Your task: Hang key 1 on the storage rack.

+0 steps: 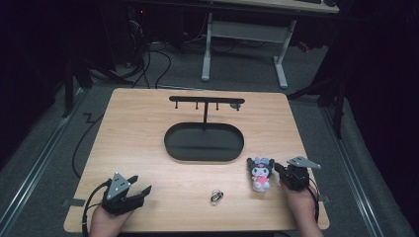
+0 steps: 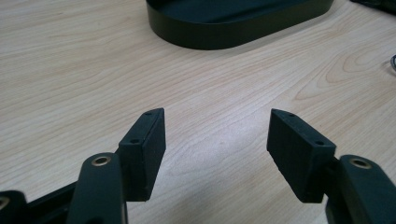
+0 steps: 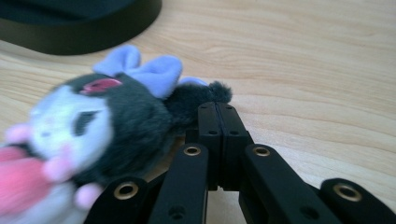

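Note:
A small plush doll (image 1: 260, 174) with a dark head, white face, lilac bow and pink front lies on the wooden table (image 1: 148, 128) near its front right. My right gripper (image 1: 277, 169) is just right of it. In the right gripper view the doll (image 3: 93, 126) lies to the left of the right gripper (image 3: 217, 106), whose jaws are pressed together, their tips at the doll's fuzzy dark ear with nothing seen between the pads. My left gripper (image 1: 140, 184) rests open at the front left. Bare wood lies between the jaws of the left gripper (image 2: 217, 140).
A black oval tray (image 1: 204, 142) with an upright post and a T-bar of hooks (image 1: 206, 100) stands mid-table; its rim (image 2: 233, 28) lies ahead of the left jaws. A small metal ring (image 1: 216, 196) lies at the front centre. Desk legs and cables sit on the floor beyond.

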### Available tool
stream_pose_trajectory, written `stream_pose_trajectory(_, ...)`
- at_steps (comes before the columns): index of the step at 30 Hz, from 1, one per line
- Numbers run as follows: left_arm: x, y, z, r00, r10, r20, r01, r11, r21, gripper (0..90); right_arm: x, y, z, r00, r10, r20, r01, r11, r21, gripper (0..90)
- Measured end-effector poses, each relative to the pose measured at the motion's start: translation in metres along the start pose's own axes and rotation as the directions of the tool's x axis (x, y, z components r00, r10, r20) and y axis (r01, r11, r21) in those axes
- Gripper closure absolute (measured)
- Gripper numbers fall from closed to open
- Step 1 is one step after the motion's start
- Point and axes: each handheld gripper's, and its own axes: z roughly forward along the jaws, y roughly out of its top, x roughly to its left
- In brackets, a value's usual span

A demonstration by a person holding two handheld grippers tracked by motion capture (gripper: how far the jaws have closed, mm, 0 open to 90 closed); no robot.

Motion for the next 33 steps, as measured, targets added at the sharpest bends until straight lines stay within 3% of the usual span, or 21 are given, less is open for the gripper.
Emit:
stream_pose_trajectory(6, -0.003, 0.008, 0.011, 0.9994, 0.014, 0.031, -0.014, 0.9999, -0.002, 37.8, 0.015, -0.003, -0.023, 0.9997, 0.019, -0.017, -0.020, 0.999, -0.048, 88.8)
stream_pose_trajectory(9, -0.006, 0.015, 0.022, 0.9983, 0.026, 0.052, -0.026, 0.9996, -0.006, 37.8, 0.034, -0.006, -0.041, 0.9979, -0.002, -0.065, -0.003, 0.997, -0.076, 88.7)
stream_pose_trajectory(11, -0.006, 0.017, 0.025, 0.9977, 0.029, 0.061, -0.028, 0.9996, -0.007, 37.8, 0.039, -0.007, -0.045, 0.9972, -0.008, -0.074, 0.002, 0.997, -0.083, 88.7)
stream_pose_trajectory(13, -0.009, 0.021, 0.031, 0.9960, 0.037, 0.082, -0.036, 0.9993, -0.006, 37.8, 0.055, -0.009, -0.051, 0.9921, -0.017, -0.124, 0.006, 0.996, -0.091, 87.9)
stream_pose_trajectory(21, -0.018, 0.027, 0.041, 0.9910, 0.082, 0.105, -0.082, 0.9966, -0.007, 37.6, 0.096, -0.012, -0.043, 0.9730, -0.082, -0.216, 0.073, 0.996, -0.049, 87.7)
stream_pose_trajectory(27, -0.018, 0.027, 0.039, 0.9913, 0.078, 0.106, -0.077, 0.9969, -0.013, 37.7, 0.100, -0.014, -0.031, 0.9707, -0.113, -0.212, 0.114, 0.993, -0.008, 87.7)
stream_pose_trajectory(33, -0.016, 0.026, 0.038, 0.9919, 0.070, 0.106, -0.069, 0.9975, -0.011, 37.8, 0.075, -0.019, -0.035, 0.9856, -0.068, -0.155, 0.067, 0.998, -0.014, 86.1)
